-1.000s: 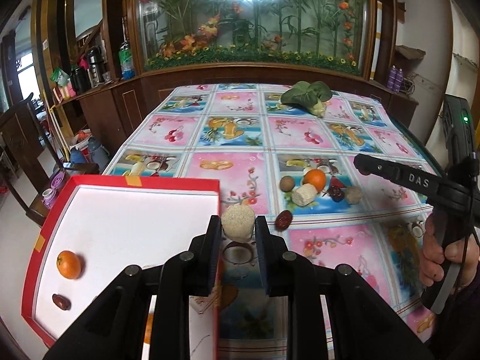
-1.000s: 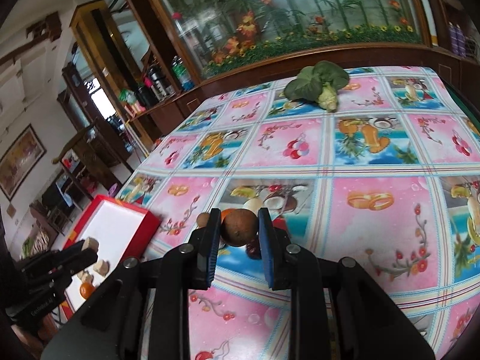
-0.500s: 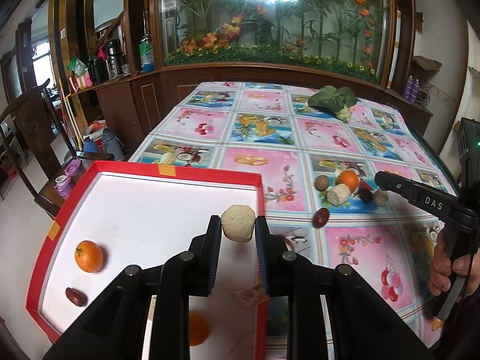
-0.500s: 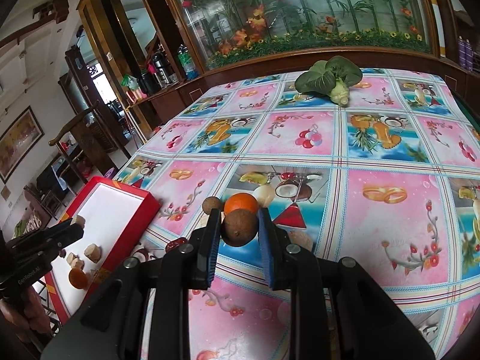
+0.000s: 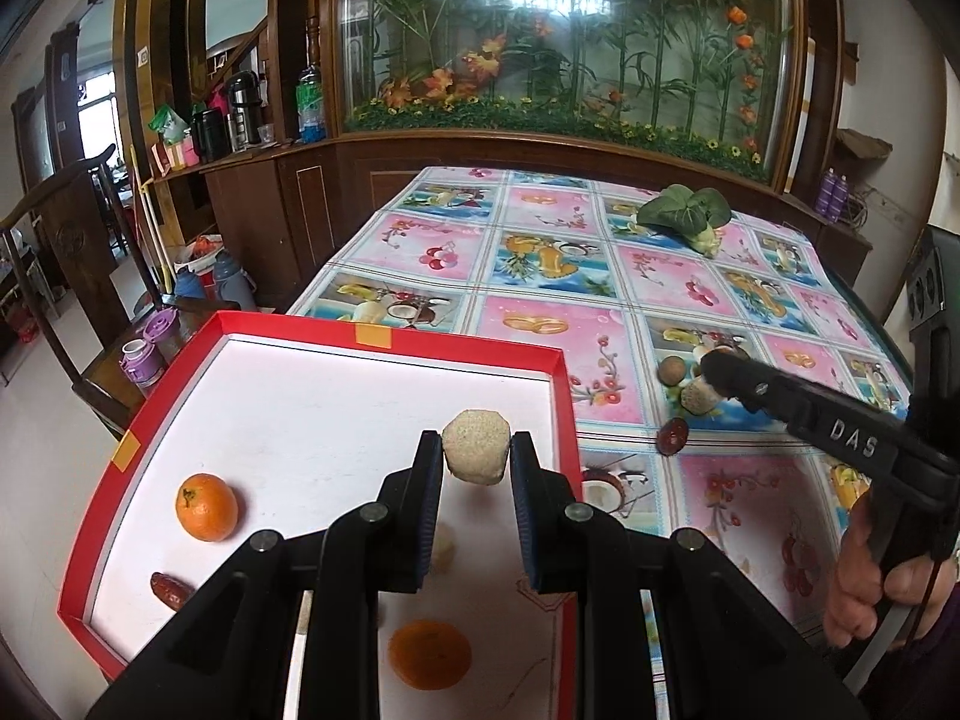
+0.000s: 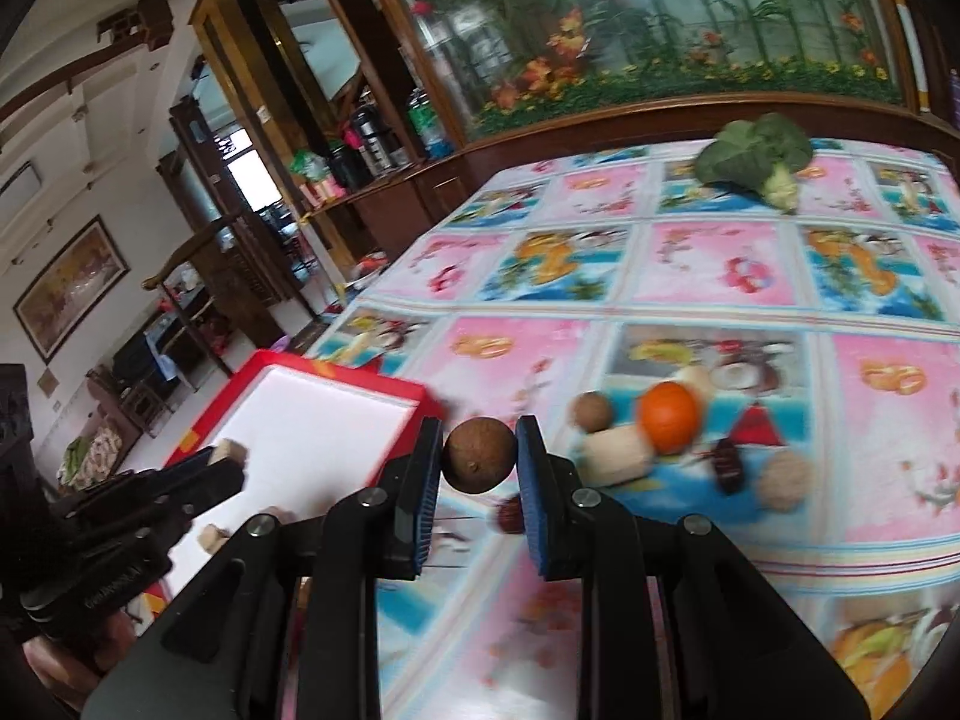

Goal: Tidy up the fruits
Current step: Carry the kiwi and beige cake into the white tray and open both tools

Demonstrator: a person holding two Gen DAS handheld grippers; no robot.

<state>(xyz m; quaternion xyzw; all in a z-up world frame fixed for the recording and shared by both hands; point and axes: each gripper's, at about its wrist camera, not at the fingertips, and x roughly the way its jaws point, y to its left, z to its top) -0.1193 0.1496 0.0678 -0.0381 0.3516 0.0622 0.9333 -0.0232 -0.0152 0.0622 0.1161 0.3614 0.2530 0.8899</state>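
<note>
Left gripper [image 5: 477,465]: jaws clamped on the beige chunk [image 5: 476,447], hanging over the red tray [image 5: 384,339]. I'd lower near the white floor, clear of the orange [image 5: 206,506], then release. Right gripper [image 6: 480,462]: jaws pinching the brown round fruit [image 6: 479,461] above the tabletop [image 6: 690,276]; tray's next.

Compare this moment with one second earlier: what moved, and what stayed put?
The left gripper carried its beige chunk from above the tablecloth leftward to over the red tray. The right gripper lifted its brown round fruit off the pile and swung toward the tray. Both grips stayed shut; the tray's orange and date didn't move.
</note>
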